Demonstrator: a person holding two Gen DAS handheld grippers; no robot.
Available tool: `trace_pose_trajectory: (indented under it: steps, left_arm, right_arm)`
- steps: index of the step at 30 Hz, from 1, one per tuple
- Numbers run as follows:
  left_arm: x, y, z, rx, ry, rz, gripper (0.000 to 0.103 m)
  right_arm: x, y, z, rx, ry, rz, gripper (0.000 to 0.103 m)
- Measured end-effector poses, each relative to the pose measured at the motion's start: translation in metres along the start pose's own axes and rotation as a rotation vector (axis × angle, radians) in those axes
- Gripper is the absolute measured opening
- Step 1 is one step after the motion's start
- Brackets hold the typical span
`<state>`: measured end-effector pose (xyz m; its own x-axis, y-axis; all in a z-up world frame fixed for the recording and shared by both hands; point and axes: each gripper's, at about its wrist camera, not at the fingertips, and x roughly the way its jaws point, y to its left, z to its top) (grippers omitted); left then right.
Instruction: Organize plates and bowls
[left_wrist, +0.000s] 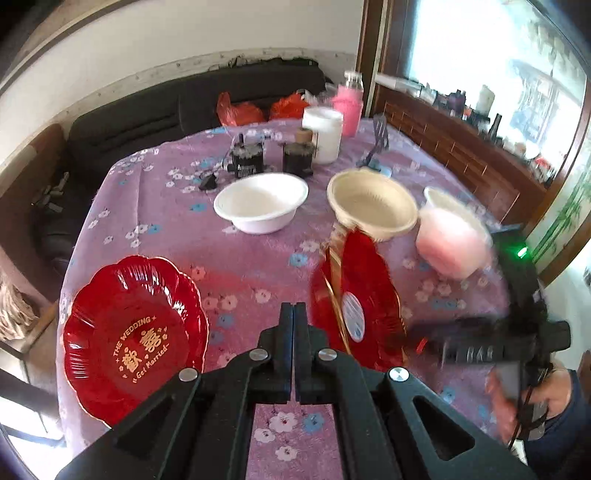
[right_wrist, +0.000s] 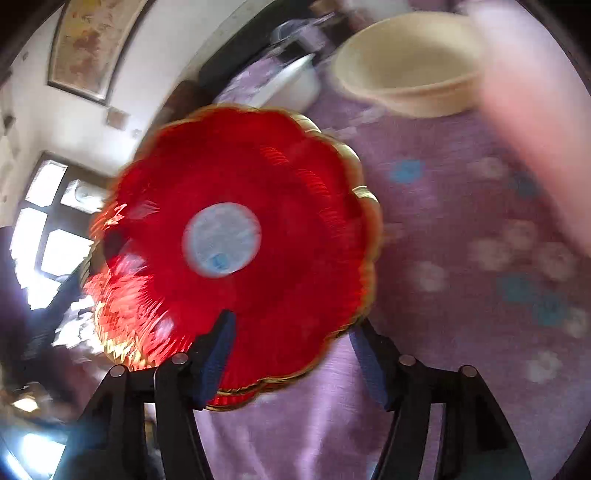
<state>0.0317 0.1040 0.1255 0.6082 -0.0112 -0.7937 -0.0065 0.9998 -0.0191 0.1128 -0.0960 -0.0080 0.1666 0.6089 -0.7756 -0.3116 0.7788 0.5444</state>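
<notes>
My left gripper (left_wrist: 294, 321) is shut with nothing in it, above the purple flowered tablecloth (left_wrist: 240, 266). To its left a red scalloped plate (left_wrist: 133, 339) with gold wedding lettering lies flat. A second red plate (left_wrist: 360, 291) with a gold rim stands tilted on edge to the right. Its underside and a white sticker face my right gripper (right_wrist: 291, 343). That gripper's jaws stand wide, with the plate's (right_wrist: 236, 236) lower rim loose between the blue pads (right_wrist: 218, 354). Farther back are a white bowl (left_wrist: 260, 203), a cream bowl (left_wrist: 373, 203) and a pink bowl (left_wrist: 450, 236).
At the table's far side stand two dark jars (left_wrist: 247, 157), a white tub (left_wrist: 325, 133), a pink bottle (left_wrist: 349, 107) and a black spatula (left_wrist: 380, 136). A dark sofa (left_wrist: 166, 110) with red bags lies beyond. A person's hand (left_wrist: 517, 398) holds the right gripper.
</notes>
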Motion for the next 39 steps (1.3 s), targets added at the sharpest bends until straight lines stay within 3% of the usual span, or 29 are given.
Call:
trace_pose_trajectory:
  steps: [1, 2, 5, 9, 14, 15, 17, 18, 19, 24, 27, 31, 33, 37, 39]
  left_arm:
    - [0.013, -0.002, 0.0, 0.013, 0.019, 0.036, 0.0]
    - [0.023, 0.0, -0.001, -0.003, 0.038, 0.027, 0.0]
    - [0.052, 0.003, -0.005, -0.066, 0.112, -0.073, 0.0]
    - [0.062, -0.009, -0.017, -0.07, 0.139, -0.11, 0.0]
    - [0.073, -0.019, -0.027, -0.079, 0.175, -0.161, 0.0]
    - [0.076, -0.021, -0.028, -0.079, 0.185, -0.179, 0.0]
    - [0.079, -0.03, -0.029, -0.058, 0.191, -0.17, 0.0]
    - [0.081, -0.033, -0.029, -0.05, 0.195, -0.163, 0.0]
    - [0.082, -0.034, -0.029, -0.051, 0.196, -0.164, 0.0]
    - [0.076, -0.032, -0.03, -0.057, 0.178, -0.166, 0.0]
    - [0.064, -0.021, -0.036, -0.08, 0.161, -0.194, 0.0]
    - [0.035, -0.006, -0.044, -0.094, 0.109, -0.196, 0.001]
    - [0.02, 0.004, -0.048, -0.099, 0.067, -0.185, 0.003]
    - [0.007, 0.026, -0.057, -0.163, 0.047, -0.24, 0.043]
    - [0.007, 0.031, -0.062, -0.183, 0.043, -0.238, 0.046]
  right_arm:
    - [-0.006, -0.006, 0.0, 0.013, -0.034, -0.016, 0.069]
    - [-0.01, -0.012, 0.0, 0.028, -0.041, 0.03, 0.069]
    - [-0.018, -0.021, -0.004, 0.051, -0.055, 0.046, 0.071]
    - [-0.031, -0.024, -0.007, 0.017, -0.065, 0.054, 0.072]
    - [-0.046, -0.018, -0.006, -0.038, -0.099, -0.023, 0.072]
    - [-0.05, -0.017, -0.008, -0.046, -0.104, -0.022, 0.069]
    - [-0.058, -0.01, -0.014, -0.114, -0.116, -0.058, 0.045]
    - [-0.061, -0.007, -0.018, -0.144, -0.121, -0.091, 0.016]
    - [-0.063, -0.008, -0.02, -0.147, -0.118, -0.089, 0.007]
    - [-0.06, -0.018, -0.027, -0.15, -0.09, -0.093, 0.007]
    - [-0.079, -0.008, -0.029, -0.174, -0.154, -0.037, 0.006]
    - [-0.104, 0.039, -0.033, -0.336, -0.252, -0.063, 0.006]
    - [-0.112, 0.062, -0.035, -0.401, -0.28, -0.079, 0.006]
    - [-0.114, 0.081, -0.03, -0.419, -0.275, -0.051, 0.006]
    - [-0.11, 0.081, -0.028, -0.398, -0.259, -0.032, 0.006]
